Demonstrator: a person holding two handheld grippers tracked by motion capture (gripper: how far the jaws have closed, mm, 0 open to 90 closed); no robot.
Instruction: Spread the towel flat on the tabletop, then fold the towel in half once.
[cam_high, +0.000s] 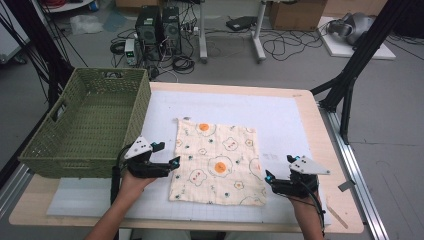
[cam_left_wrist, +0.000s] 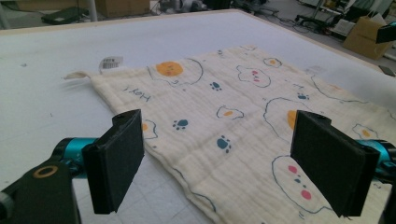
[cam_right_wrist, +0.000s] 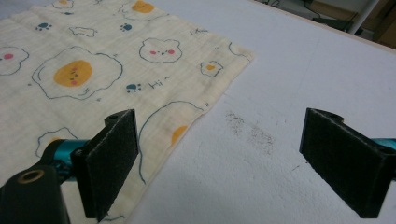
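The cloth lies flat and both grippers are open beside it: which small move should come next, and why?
Probably bring both grippers in to pinch the near edge again. The cloth lies spread flat on the white mat, the left gripper and right gripper stand open at its sides, holding nothing, and the green basket waits empty.

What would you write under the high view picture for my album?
Two open claws, left claw and right claw, rest beside a fried-egg print cloth spread flat near a green wicker basket.
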